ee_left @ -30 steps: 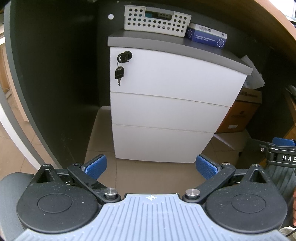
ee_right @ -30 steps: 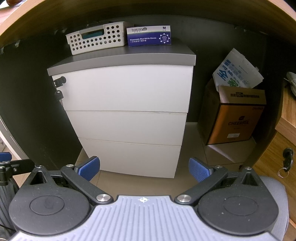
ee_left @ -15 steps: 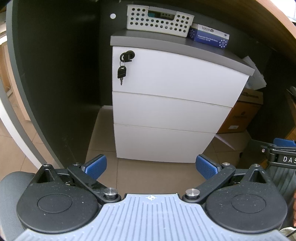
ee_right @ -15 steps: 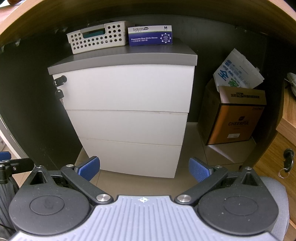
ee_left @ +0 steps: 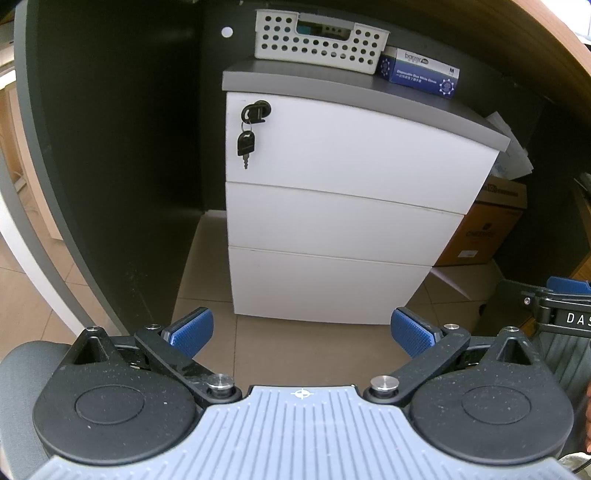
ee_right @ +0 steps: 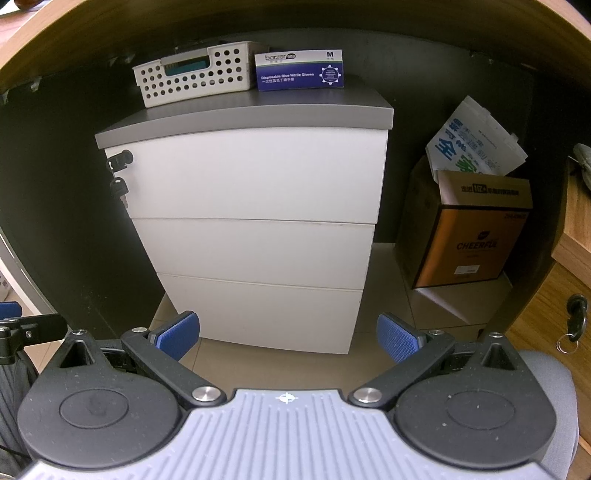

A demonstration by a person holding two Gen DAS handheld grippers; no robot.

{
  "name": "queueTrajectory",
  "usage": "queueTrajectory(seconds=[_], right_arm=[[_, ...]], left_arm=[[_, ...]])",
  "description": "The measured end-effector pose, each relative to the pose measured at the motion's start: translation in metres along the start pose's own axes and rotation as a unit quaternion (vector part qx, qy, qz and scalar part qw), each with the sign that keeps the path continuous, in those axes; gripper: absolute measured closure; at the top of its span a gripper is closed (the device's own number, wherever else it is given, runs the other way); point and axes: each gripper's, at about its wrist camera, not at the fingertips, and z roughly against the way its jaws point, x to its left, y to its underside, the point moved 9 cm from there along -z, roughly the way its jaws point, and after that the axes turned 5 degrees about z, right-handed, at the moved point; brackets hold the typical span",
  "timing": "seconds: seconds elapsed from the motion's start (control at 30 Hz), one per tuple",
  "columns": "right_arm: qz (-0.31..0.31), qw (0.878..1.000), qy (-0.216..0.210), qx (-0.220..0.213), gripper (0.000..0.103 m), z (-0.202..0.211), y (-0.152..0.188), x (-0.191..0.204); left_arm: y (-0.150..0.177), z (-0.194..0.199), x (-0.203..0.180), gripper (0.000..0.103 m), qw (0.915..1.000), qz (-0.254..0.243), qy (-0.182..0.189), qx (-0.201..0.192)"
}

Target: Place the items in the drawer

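A white cabinet [ee_right: 255,236] with three shut drawers stands under the table [ee_right: 295,22]. On its grey top sit one perforated basket [ee_right: 192,79], holding something teal that is hard to make out, and one glove box [ee_right: 299,70] just right of the basket. Right of the cabinet stands one brown carton [ee_right: 469,236]. Left claw [ee_left: 301,332] and right claw [ee_right: 288,332] both gape wide, empty.

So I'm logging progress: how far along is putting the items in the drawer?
Nothing looks done: all three drawers of the cabinet are shut. Nothing is in hand; the left gripper and right gripper are open and empty. The basket and glove box sit on top.
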Motion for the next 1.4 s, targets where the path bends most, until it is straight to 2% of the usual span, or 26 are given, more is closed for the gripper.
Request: queueTrajectory(seconds=[1.4], right_arm=[[0.004, 1.0, 0.005, -0.003, 0.0, -0.0021, 0.0025, 0.0026]], left_arm=[[-0.0025, -0.0048, 0.0006, 0.0, 1.0, -0.006, 0.001, 0.003]])
